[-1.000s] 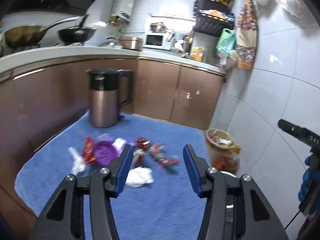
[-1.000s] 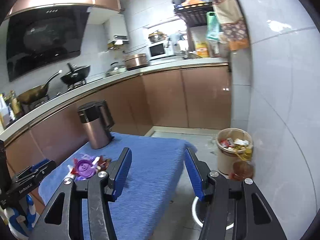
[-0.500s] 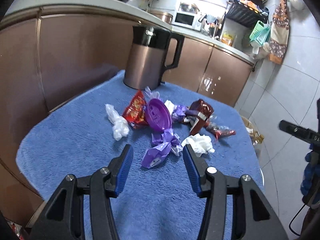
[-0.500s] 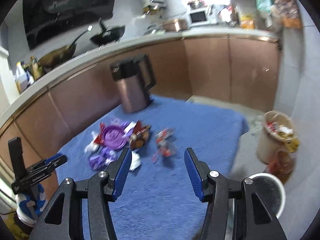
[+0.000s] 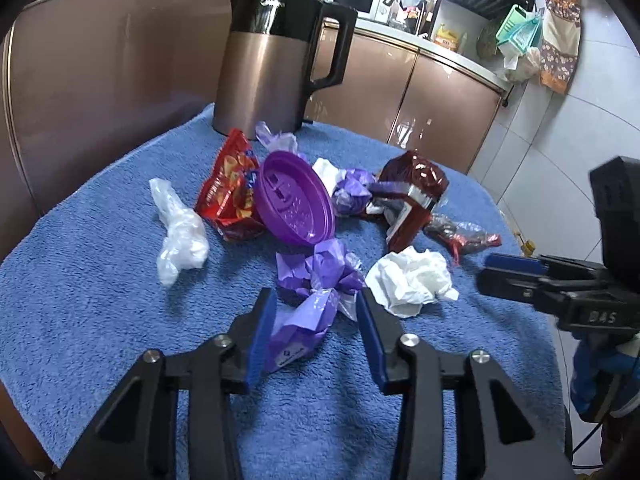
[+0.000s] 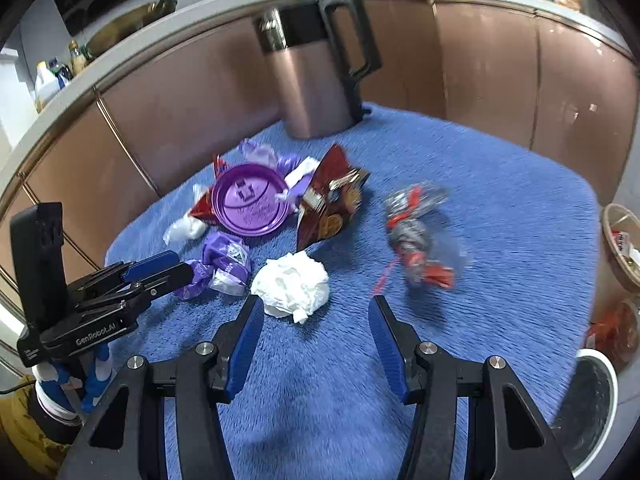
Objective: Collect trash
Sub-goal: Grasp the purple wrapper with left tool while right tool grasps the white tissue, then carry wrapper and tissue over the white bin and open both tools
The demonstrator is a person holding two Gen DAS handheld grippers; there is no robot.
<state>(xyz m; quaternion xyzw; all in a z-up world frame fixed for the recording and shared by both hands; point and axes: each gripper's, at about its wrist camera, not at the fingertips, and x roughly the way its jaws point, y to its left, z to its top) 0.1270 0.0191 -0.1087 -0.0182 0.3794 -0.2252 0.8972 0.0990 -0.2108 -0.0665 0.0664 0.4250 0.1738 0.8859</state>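
Note:
Trash lies on a blue towel (image 5: 100, 280): a purple wrapper (image 5: 308, 304), a white crumpled tissue (image 5: 412, 280), a purple lid (image 5: 294, 204), a red snack bag (image 5: 228, 196), a dark red packet (image 5: 416, 196), a clear bag (image 5: 178, 236) and a red-and-clear wrapper (image 5: 464, 236). My left gripper (image 5: 316, 320) is open, its jaws on either side of the purple wrapper. My right gripper (image 6: 316, 312) is open, just in front of the tissue (image 6: 292, 284). The red-and-clear wrapper (image 6: 416, 232) lies to the right of it.
A copper kettle (image 5: 268, 64) stands at the towel's far edge. A full waste bin (image 6: 624, 248) and a white bin (image 6: 592, 408) are on the floor to the right. Brown cabinets (image 5: 432, 96) lie behind.
Both grippers moved forward and down toward the trash. The left one now straddles the purple wrapper; the right one has come up to the tissue.

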